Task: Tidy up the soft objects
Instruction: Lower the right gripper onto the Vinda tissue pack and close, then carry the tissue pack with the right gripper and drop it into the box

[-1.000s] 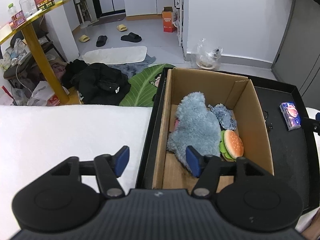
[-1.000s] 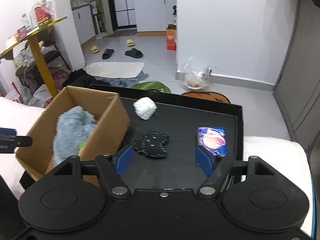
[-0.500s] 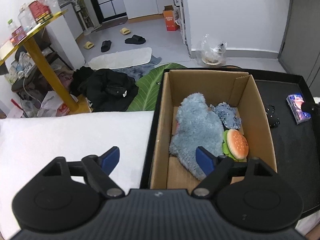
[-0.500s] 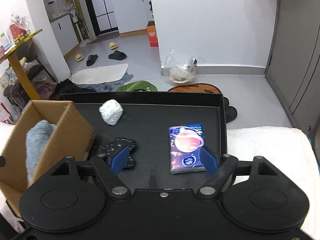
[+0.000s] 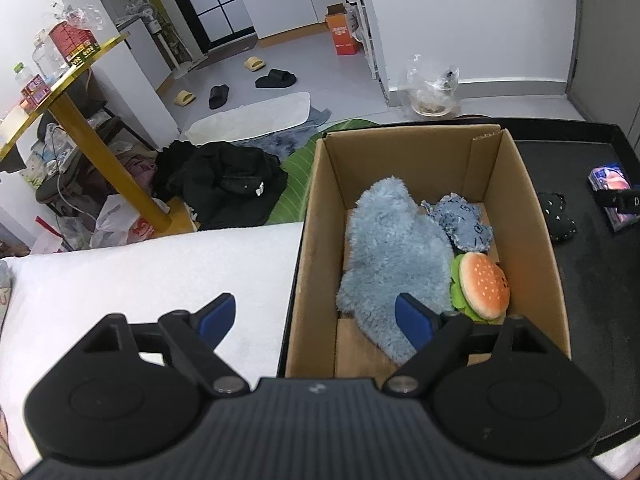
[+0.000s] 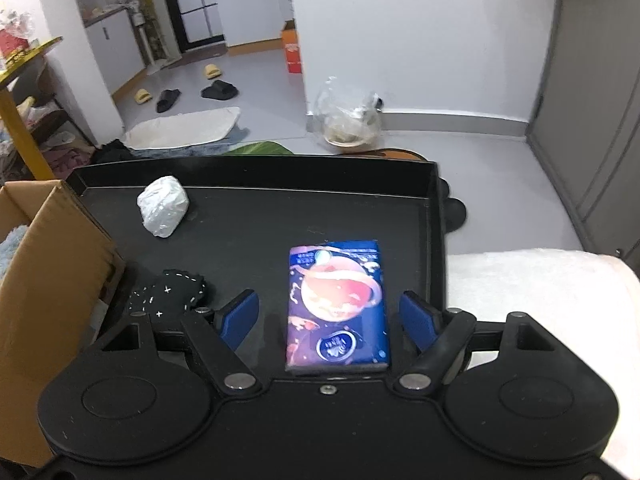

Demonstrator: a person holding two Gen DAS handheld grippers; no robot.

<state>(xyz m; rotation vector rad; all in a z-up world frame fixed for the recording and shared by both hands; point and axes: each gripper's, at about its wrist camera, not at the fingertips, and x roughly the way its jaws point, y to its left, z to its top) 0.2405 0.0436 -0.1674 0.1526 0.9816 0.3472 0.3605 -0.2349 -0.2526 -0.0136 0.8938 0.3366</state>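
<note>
A cardboard box [image 5: 540, 216] stands on a black tray [image 6: 280, 220]. In it lie a fluffy blue plush [image 5: 392, 248], a small denim-blue plush [image 5: 464, 220] and a burger plush [image 5: 482, 286]. My left gripper [image 5: 316, 316] is open and empty over the box's near left corner. My right gripper [image 6: 330, 316] is open, its fingers either side of a blue tissue pack [image 6: 336, 304] lying on the tray. A black stitched soft toy [image 6: 168, 292] lies left of it and a white wrapped bundle [image 6: 162, 206] farther back. The pack [image 5: 610, 184] and black toy [image 5: 556, 216] also show in the left wrist view.
The tray rests on a white soft surface [image 5: 140, 276]. Beyond it the floor holds black clothes [image 5: 224, 188], a green leaf mat [image 5: 296, 176], slippers [image 5: 276, 78] and a yellow-legged table [image 5: 104, 160]. The box's wall [image 6: 48, 280] stands left of my right gripper.
My right gripper has moved right and forward so the tissue pack now sits between its fingers. My left gripper has opened wider and drawn back a little from the box.
</note>
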